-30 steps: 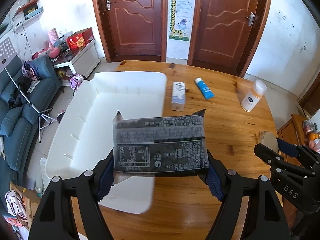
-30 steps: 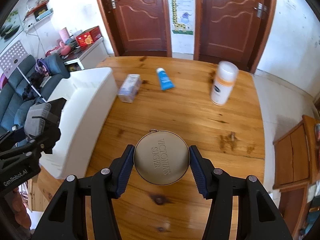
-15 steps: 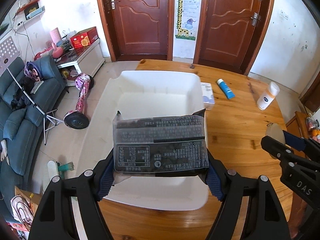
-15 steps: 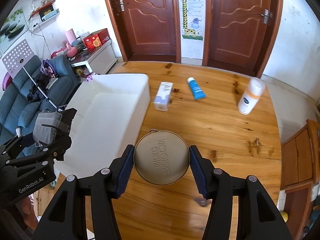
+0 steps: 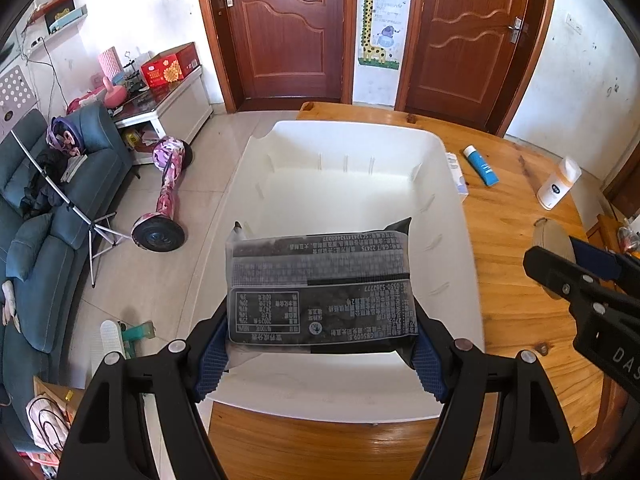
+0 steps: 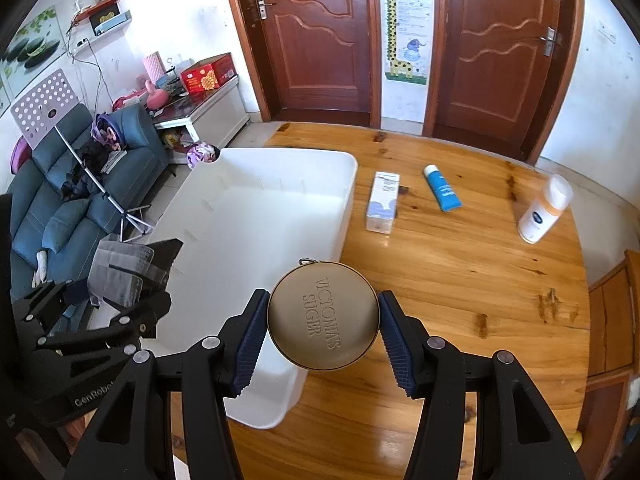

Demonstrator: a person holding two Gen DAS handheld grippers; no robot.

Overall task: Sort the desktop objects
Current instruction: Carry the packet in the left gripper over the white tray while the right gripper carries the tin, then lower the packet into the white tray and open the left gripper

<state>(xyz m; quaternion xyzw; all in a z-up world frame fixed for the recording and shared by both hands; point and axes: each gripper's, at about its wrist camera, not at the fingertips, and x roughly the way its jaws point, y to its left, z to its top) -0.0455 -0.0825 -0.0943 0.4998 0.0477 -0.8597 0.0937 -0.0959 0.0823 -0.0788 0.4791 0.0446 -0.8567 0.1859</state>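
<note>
My left gripper [image 5: 320, 354] is shut on a dark printed food packet [image 5: 320, 288], held in the air over the near half of the white bin [image 5: 464, 216]. My right gripper [image 6: 322, 336] is shut on a round tan case [image 6: 323, 316] stamped with lettering, hanging above the bin's [image 6: 348, 184] right rim and the wooden table [image 6: 460, 280]. In the right wrist view the left gripper [image 6: 100, 320] with the packet [image 6: 124, 276] shows at the left. The left wrist view catches the round case [image 5: 554, 240] and the right gripper at its right edge.
On the table beyond the bin lie a small white box [image 6: 383, 202], a blue tube [image 6: 442, 193] and a white-and-orange bottle [image 6: 544, 208]. The bin's left side overhangs the table edge above the floor, where a hoverboard [image 5: 162, 196] and a tripod stand.
Both grippers have carried their loads leftward across the table: the packet now hangs over the bin's interior and the round case has come up to the bin's right rim. Neither grip has changed.
</note>
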